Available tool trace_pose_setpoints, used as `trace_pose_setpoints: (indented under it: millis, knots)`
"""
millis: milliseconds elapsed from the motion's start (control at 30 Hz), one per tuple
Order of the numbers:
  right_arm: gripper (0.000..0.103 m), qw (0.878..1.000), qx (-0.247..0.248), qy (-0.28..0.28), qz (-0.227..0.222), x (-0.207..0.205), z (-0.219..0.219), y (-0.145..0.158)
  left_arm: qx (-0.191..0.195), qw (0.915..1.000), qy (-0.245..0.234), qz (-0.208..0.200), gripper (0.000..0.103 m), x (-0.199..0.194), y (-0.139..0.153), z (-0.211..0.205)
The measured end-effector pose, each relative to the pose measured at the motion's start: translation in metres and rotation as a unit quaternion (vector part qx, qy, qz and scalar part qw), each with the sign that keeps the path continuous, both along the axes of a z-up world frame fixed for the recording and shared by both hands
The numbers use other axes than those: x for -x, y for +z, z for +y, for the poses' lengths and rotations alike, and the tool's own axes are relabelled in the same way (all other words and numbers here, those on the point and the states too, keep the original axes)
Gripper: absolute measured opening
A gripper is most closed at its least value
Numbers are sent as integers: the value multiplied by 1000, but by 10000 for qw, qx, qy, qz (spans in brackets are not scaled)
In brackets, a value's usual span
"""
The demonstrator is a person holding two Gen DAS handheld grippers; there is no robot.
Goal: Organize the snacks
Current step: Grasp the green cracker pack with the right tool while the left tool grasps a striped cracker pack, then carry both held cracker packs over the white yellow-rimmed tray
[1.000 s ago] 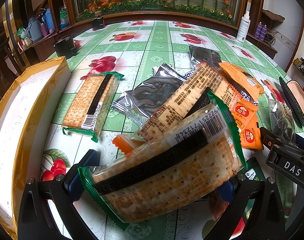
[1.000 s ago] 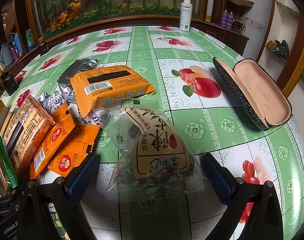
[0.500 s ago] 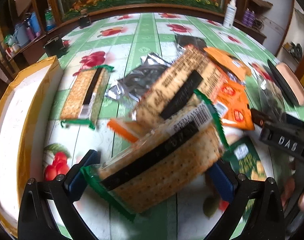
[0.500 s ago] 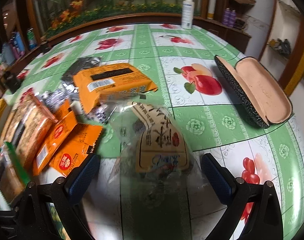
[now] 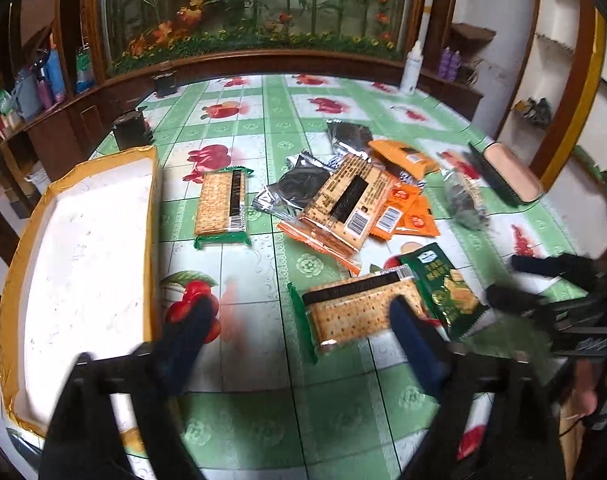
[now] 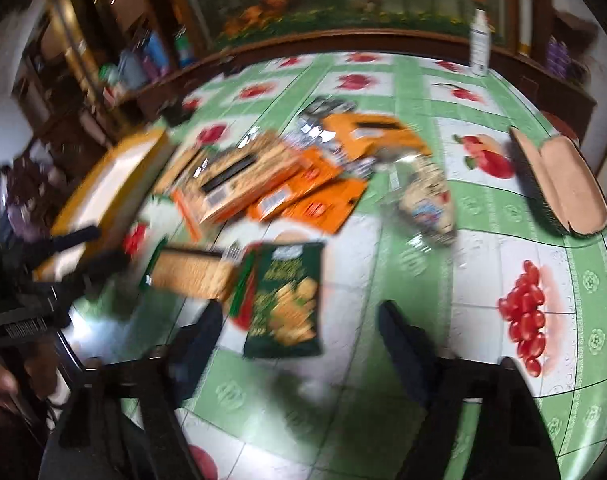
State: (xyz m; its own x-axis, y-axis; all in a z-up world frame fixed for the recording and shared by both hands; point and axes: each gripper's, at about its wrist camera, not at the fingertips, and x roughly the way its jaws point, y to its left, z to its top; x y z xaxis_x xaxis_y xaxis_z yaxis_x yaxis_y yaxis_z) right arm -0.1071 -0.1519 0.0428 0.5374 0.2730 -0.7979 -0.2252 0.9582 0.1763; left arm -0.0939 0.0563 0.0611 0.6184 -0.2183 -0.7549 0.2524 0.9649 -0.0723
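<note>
Snack packs lie on the green fruit-print table. A green-edged cracker pack (image 5: 359, 312) lies just beyond my left gripper (image 5: 299, 320), which is open and empty above the table. A second cracker pack (image 5: 223, 204) lies beside the yellow-rimmed white box (image 5: 87, 248). A dark green snack bag (image 5: 443, 288) lies right of the near crackers; it also shows in the right wrist view (image 6: 283, 300). My right gripper (image 6: 303, 320) is open and empty, raised above that bag. A clear-wrapped snack (image 6: 427, 200) lies farther back. An orange-pack pile (image 5: 359, 204) sits mid-table.
An open glasses case (image 6: 559, 184) lies at the right. A white spray bottle (image 5: 411, 68) stands at the far edge. Dark small boxes (image 5: 131, 128) stand at the far left. My right gripper shows in the left wrist view (image 5: 543, 280). The right wrist view is blurred.
Both grippers have pulled up and back from the table. The left one let go of the cracker pack, which now lies on the table. The clear-wrapped snack is no longer between the right fingers.
</note>
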Motion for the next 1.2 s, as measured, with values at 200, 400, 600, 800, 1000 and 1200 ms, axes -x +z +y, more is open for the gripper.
trace_pose_setpoints:
  millis: [200, 400, 600, 800, 1000, 1200]
  knots:
    - [63, 9994, 257, 56, 229, -11, 20, -19, -9, 9997, -237, -45, 78, 6, 1, 13]
    - [63, 9982, 452, 145, 373, -27, 33, -27, -208, 9963, -827, -118, 78, 7, 2, -1]
    - [48, 9977, 538, 49, 419, -27, 17, -29, -460, 9857, -1597, 261, 81, -8, -12, -30]
    - [48, 9987, 319, -138, 375, -15, -6, -28, -919, 9753, -1938, 520, 89, -11, -31, -54]
    - [48, 9993, 65, -122, 361, -10, -11, -27, -723, 9812, -1627, 740, 50, -20, -48, -52]
    - [48, 9995, -168, -45, 278, -3, -5, -22, -228, 9874, -1413, 671, 47, -13, -41, -40]
